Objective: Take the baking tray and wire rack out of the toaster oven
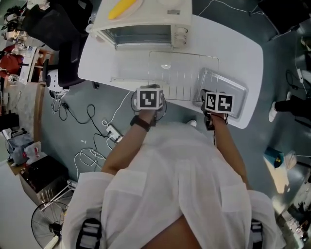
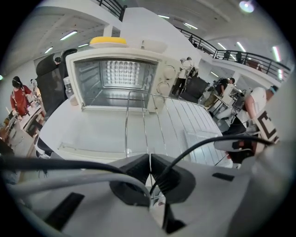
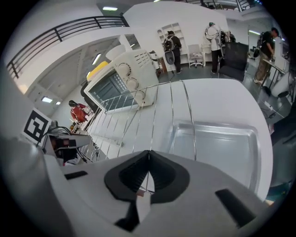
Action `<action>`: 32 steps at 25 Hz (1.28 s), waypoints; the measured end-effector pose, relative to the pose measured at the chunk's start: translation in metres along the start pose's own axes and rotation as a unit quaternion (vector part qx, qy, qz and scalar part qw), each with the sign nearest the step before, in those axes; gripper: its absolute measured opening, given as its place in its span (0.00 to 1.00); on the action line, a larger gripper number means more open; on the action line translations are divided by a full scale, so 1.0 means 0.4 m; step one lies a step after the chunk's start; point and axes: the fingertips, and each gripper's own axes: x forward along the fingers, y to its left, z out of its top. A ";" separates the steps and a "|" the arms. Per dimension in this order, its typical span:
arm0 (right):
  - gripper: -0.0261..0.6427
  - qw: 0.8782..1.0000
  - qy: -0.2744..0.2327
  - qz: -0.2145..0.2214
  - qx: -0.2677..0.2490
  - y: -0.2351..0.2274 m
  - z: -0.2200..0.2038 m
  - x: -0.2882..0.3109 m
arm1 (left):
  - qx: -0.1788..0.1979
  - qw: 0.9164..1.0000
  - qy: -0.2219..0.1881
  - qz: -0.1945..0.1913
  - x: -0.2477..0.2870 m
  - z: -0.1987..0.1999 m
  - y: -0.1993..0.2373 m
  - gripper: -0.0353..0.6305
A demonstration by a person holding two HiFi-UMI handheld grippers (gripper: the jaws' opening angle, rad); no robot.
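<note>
The cream toaster oven [image 1: 141, 24] stands open at the far side of the white table [image 1: 252, 53]. The wire rack [image 1: 184, 73] is outside it, held low over the table in front of the oven. My left gripper [image 1: 148, 99] is shut on the rack's near edge, with a thin wire pinched between the jaws [image 2: 149, 159]. My right gripper [image 1: 217, 103] is shut on the same edge further right [image 3: 148, 157]. The metal baking tray [image 1: 226, 90] lies on the table at the right, partly under the rack [image 3: 157, 111]. The oven cavity [image 2: 115, 78] looks empty.
The oven's glass door [image 1: 129, 80] lies folded down on the table. A yellow object [image 1: 121, 7] sits on top of the oven. A black chair [image 1: 68, 53] stands left of the table, cables [image 1: 97, 131] trail on the floor, and people stand in the background.
</note>
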 end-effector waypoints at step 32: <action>0.05 0.990 0.043 -0.062 0.122 -0.603 -0.279 -0.068 | 0.084 0.990 0.089 -0.071 0.387 -0.116 -0.523 0.08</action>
